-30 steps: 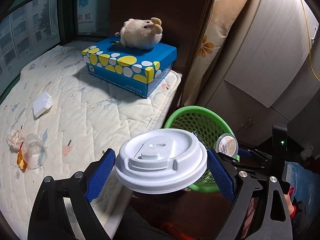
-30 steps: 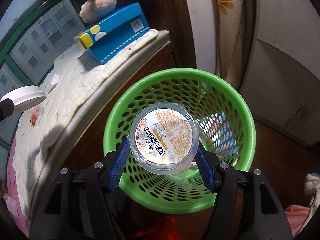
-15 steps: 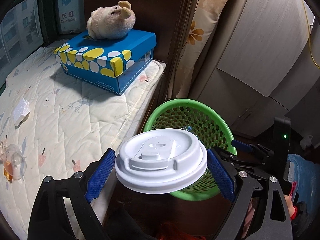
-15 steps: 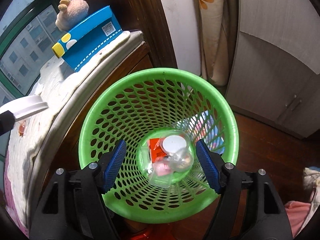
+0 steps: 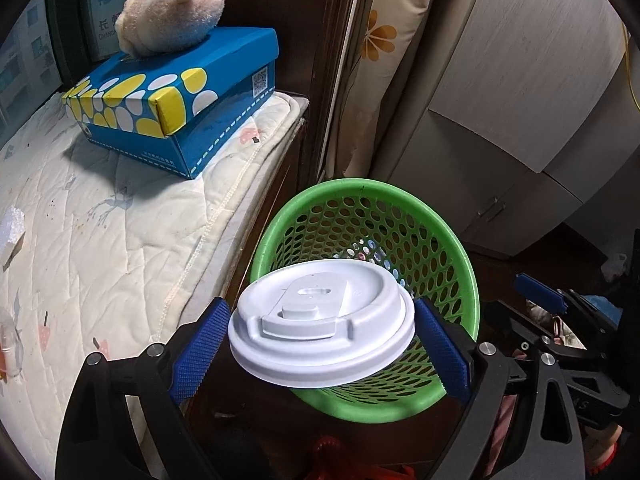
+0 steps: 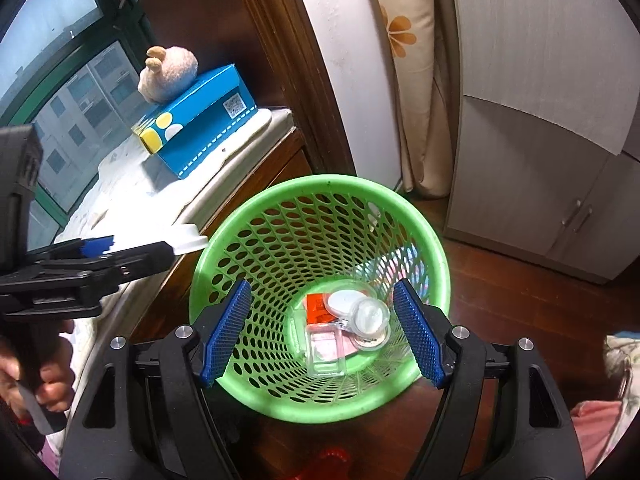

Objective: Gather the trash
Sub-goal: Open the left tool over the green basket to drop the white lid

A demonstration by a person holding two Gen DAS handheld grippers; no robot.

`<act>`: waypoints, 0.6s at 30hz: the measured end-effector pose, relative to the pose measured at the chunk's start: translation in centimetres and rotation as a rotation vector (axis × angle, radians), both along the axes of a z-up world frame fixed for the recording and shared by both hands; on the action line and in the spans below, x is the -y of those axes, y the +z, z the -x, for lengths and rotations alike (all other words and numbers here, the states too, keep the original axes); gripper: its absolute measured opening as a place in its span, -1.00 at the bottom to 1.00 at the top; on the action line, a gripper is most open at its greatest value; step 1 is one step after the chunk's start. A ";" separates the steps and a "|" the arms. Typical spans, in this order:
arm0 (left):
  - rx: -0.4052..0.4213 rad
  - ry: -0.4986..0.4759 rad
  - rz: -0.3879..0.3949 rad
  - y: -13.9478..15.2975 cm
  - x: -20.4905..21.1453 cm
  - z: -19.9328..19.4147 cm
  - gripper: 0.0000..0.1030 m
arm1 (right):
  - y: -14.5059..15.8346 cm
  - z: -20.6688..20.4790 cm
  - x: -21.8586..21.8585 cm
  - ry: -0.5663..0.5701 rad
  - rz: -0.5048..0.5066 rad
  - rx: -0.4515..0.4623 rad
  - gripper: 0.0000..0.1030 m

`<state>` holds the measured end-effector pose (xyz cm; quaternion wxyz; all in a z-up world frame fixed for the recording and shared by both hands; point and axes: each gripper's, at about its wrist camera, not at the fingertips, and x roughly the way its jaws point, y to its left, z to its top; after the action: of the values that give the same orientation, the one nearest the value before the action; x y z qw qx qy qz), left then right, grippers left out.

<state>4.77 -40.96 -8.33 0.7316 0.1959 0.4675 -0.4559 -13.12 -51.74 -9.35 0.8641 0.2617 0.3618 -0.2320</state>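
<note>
Quilted cream bedding [image 5: 100,240] covers the raised wooden platform left of the green mesh wastebasket [image 5: 460,264], which stands on dark wood flooring against the platform's edge. On the bedding, up and left of the basket, lies a blue box with yellow and white spots [image 5: 180,92], a pale plush toy [image 5: 172,16] resting on its lid. A white foam scrap [image 5: 10,236] lies on the bedding well left of the basket. The left gripper [image 5: 322,344] clamps a white plastic cup lid [image 5: 320,328] by its rim between both blue pads, held above the basket's near rim. The right gripper [image 6: 322,332] hangs over the basket mouth with nothing between its fingers; its jaws have just been opening. Clear plastic cups and an orange wrapper [image 6: 318,308] lie on the basket floor. Pale cabinet doors [image 6: 540,160] stand behind the basket, to its right.
</note>
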 end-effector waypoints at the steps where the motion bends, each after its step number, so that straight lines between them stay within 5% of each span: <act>1: -0.004 -0.003 -0.001 -0.1 0.1 0.0 0.73 | 0.1 0.1 0.0 -0.002 -0.003 0.001 0.43; 18: -0.031 0.042 0.029 0.6 -1.8 -0.2 0.79 | 1.0 0.5 -1.1 0.014 -0.026 0.042 0.43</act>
<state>5.00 -39.20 -7.74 0.7365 0.1685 0.4760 -0.4502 -13.58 -50.65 -8.38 0.8697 0.2752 0.3482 -0.2158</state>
